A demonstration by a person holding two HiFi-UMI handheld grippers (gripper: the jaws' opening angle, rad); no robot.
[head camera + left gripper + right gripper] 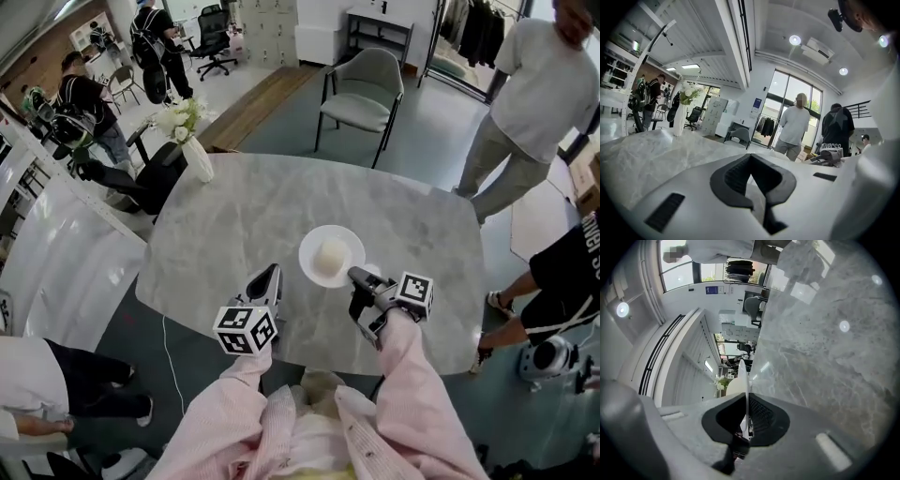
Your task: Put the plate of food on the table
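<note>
White plate (313, 246) bearing pale round food (330, 256), over the grey marble table (225, 225) towards its near edge. Right gripper (357, 276) clamped on the plate's rim. Left gripper (272, 274) above the same table edge, jaws together, empty.

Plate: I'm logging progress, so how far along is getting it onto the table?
Done: the plate, with food, sits over the table, apparently resting on it. In hand: the right hand-held gripper is clamped on its rim. Left: open the jaws and withdraw. The left hand-held gripper is shut and empty.
</note>
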